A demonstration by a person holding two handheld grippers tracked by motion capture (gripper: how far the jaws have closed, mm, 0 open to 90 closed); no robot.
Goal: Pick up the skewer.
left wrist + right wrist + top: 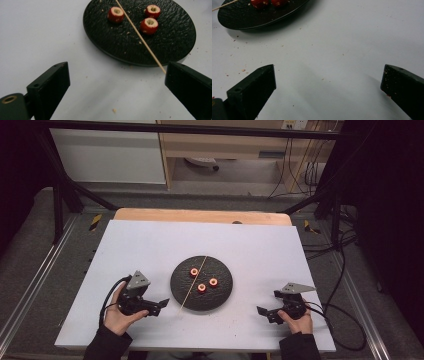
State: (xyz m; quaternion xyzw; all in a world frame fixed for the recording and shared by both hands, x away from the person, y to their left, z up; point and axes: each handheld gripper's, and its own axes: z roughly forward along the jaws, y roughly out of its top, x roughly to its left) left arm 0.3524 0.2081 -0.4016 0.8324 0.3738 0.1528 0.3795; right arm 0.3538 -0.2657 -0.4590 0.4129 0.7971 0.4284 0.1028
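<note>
White board covers the table [150, 245], with a strip of bare wood along its far edge and dark floor and cables beyond. At the middle of the board sits a round black plate [222, 292] with a rough, textured face. On it lie three red fruit pieces [202, 288] with pale hollow centres, grouped near the plate's middle: one toward 10 o'clock, one toward 3 o'clock, one toward 6 o'clock of the group. A thin wooden skewer [192, 282] lies across the plate from about 12 o'clock to about 7 o'clock, its near end reaching past the rim onto the board. In the high view the left gripper [159, 306] rests low at the plate's 8 o'clock, its tips just beside the skewer's near end but apart from it. In the left gripper view its jaws stand wide apart with nothing between them; the plate [120, 45] lies ahead at 12 to 1 o'clock, the skewer [140, 37] runs down to the inner edge of the jaw at 3 o'clock, and whether it touches that jaw I cannot tell. The right gripper [265, 312] sits at the plate's 4 o'clock, well apart from it. Its jaws also gape wide over bare, crumb-flecked board, with the plate [249, 20] at 11 o'clock in the right gripper view.
</note>
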